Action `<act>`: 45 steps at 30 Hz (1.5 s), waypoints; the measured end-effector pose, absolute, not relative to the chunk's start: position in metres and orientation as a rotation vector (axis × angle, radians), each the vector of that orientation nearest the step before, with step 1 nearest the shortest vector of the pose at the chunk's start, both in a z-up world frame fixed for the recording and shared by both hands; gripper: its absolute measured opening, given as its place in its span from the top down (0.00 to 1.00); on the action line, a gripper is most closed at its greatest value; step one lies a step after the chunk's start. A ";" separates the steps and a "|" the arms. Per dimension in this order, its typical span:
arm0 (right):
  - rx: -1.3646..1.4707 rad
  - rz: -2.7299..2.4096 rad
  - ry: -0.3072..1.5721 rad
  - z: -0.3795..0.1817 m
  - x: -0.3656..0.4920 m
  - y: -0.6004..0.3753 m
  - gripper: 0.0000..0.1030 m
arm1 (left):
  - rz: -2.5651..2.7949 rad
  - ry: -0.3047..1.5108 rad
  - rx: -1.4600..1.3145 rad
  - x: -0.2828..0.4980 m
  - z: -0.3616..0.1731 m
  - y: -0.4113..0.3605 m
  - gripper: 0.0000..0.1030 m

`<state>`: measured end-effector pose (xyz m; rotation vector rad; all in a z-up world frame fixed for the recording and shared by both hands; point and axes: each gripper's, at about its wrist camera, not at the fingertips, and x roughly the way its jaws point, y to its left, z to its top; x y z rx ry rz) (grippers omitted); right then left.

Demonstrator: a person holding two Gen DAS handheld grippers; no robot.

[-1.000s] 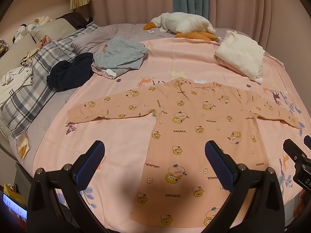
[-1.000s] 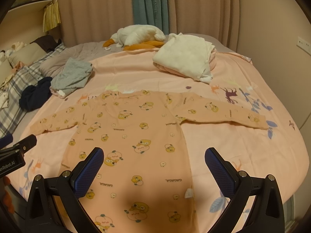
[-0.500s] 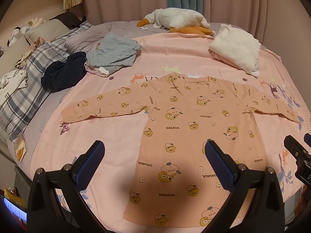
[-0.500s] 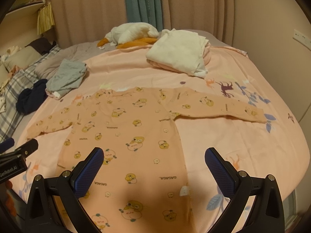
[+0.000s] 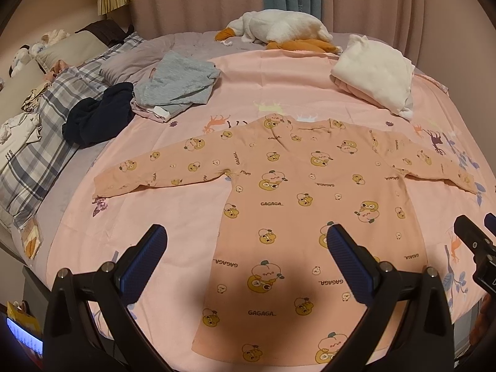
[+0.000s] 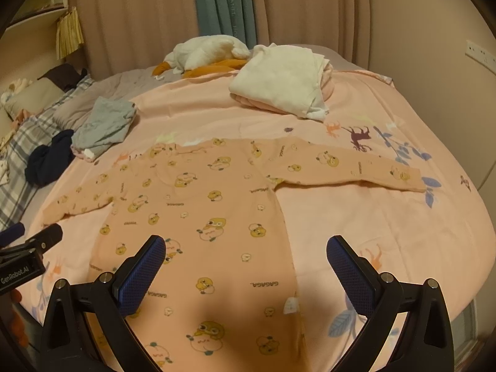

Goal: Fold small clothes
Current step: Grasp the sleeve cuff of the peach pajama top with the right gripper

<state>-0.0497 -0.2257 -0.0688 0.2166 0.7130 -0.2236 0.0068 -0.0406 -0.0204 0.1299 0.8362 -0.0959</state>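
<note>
Dim warm indoor light, soft dark shadow at bottom centre, fisheye bending, black vignetted corners

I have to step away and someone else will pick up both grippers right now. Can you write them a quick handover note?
Left gripper: open, empty, above the hem.
Right gripper: open, empty, above the hem's other side.
Peach long-sleeved top with duck print: flat on the pink animal-print sheet, both sleeves spread out.
Done: top laid out; no fold made yet.
Left: fold sleeves in, then the body. The crumpled grey garment and dark navy garment lie unfolded.
</note>
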 end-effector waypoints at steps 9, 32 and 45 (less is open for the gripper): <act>0.699 -0.136 0.652 -0.113 -0.049 -0.333 0.00 | -0.222 0.904 -0.023 0.035 -0.056 -0.042 0.00; 1.231 -0.533 0.382 -0.215 -0.027 -0.591 0.61 | -0.159 0.895 -0.100 0.133 -0.081 -0.076 0.00; 0.824 -0.416 0.457 -0.113 0.006 -0.526 0.90 | -0.123 0.905 -0.080 0.123 -0.075 -0.051 0.00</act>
